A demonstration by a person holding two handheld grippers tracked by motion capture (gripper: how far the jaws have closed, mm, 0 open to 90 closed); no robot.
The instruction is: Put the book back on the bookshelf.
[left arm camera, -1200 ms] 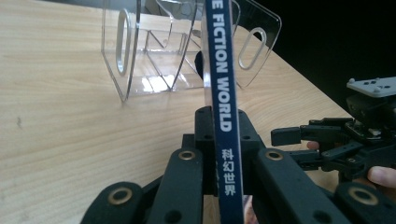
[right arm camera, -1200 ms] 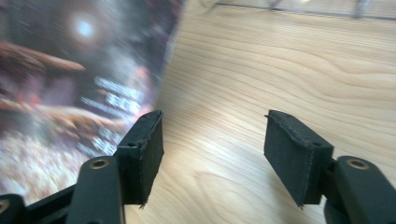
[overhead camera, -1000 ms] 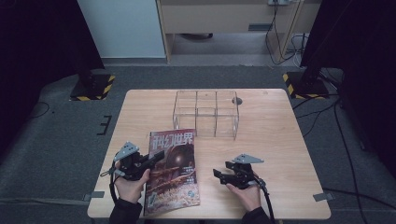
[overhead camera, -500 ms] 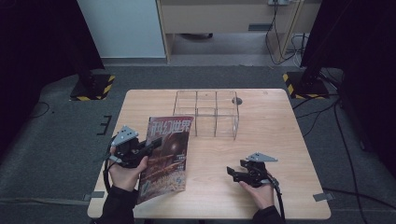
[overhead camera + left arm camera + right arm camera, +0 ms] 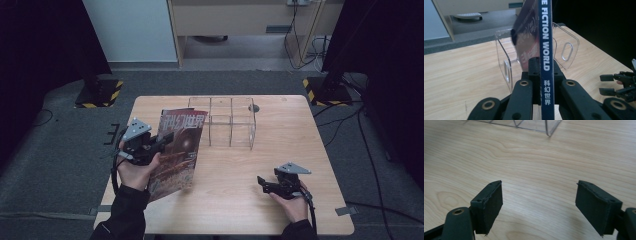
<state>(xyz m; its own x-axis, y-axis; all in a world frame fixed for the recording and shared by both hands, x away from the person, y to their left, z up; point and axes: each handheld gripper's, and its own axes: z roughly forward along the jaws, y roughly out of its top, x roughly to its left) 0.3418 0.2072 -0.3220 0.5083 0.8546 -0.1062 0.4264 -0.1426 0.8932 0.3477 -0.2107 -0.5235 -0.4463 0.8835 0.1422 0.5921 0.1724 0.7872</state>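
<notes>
A magazine (image 5: 181, 149) with a dark red cover stands nearly on edge above the table's left part, lifted off the wood. My left gripper (image 5: 161, 143) is shut on its spine side. In the left gripper view the blue spine (image 5: 546, 45) runs up between the pads of the left gripper (image 5: 543, 65). My right gripper (image 5: 261, 183) rests low near the front right of the table (image 5: 300, 135), pointing left. Its jaws have just been opening, and in the right gripper view the right gripper (image 5: 539, 202) stands open over bare wood with nothing between the pads.
A clear acrylic rack (image 5: 230, 122) with several compartments stands at the back middle of the table, just beyond the magazine; its walls (image 5: 506, 57) show behind the spine. A small dark round hole (image 5: 254, 108) lies beside it. Dark stands flank the table.
The magazine lay flat on the table; my left gripper has raised it and tipped it up on edge. My right gripper has slid right, away from the magazine, and its jaws have widened.
</notes>
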